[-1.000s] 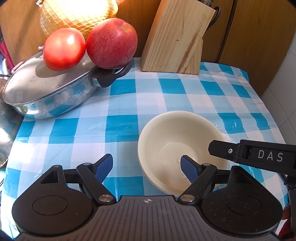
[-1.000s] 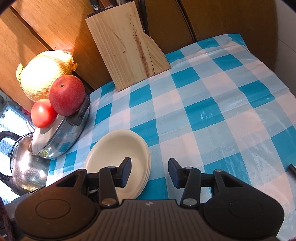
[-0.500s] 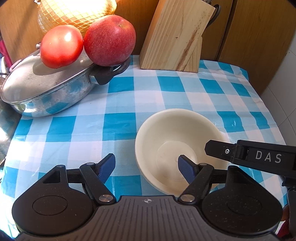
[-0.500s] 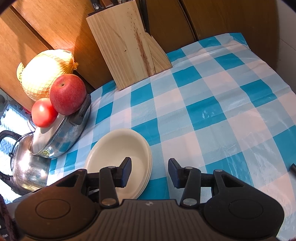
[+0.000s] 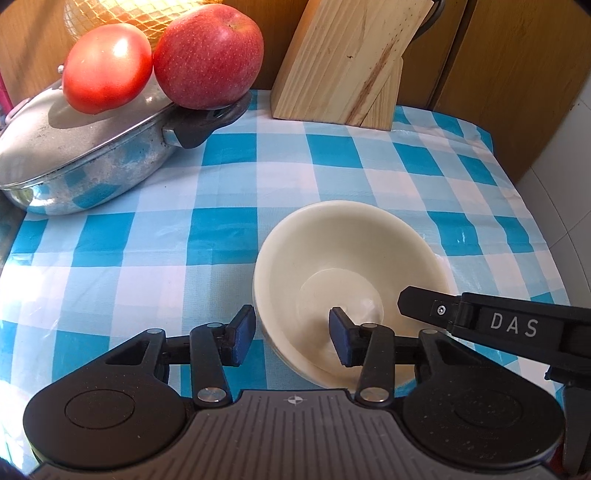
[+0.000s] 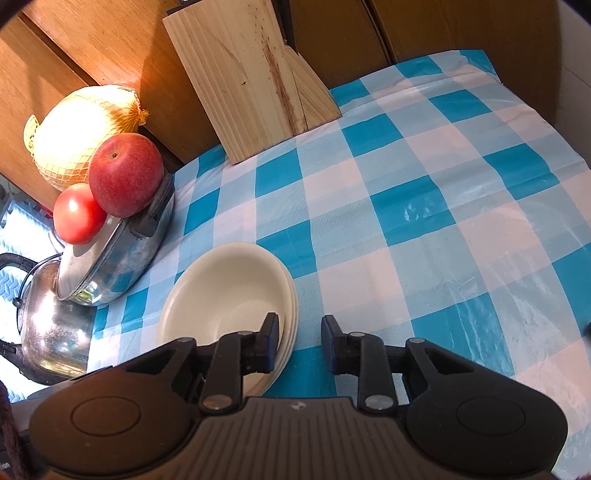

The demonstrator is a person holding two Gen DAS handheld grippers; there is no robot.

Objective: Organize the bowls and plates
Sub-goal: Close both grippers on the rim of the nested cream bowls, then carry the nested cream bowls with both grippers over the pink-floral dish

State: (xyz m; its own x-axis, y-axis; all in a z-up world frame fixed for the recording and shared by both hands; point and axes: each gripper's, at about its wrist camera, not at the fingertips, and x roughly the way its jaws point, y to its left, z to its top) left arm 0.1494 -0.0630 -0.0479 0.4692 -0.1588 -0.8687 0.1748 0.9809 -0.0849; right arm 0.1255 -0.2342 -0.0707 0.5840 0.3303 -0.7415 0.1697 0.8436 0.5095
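Bright sunlight, hard shadows, fisheye-bent edges

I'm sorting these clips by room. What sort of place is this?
Most likely a home kitchen: a wooden knife block against wood cabinet doors, a lidded steel pan and a kettle on a blue-checked tablecloth.

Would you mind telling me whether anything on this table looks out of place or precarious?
Yes: a red apple and a tomato sit on the sloping lid of the metal pan, the apple right at the edge above the handle. They could roll off. The cream bowls look undamaged; nothing is spilled.
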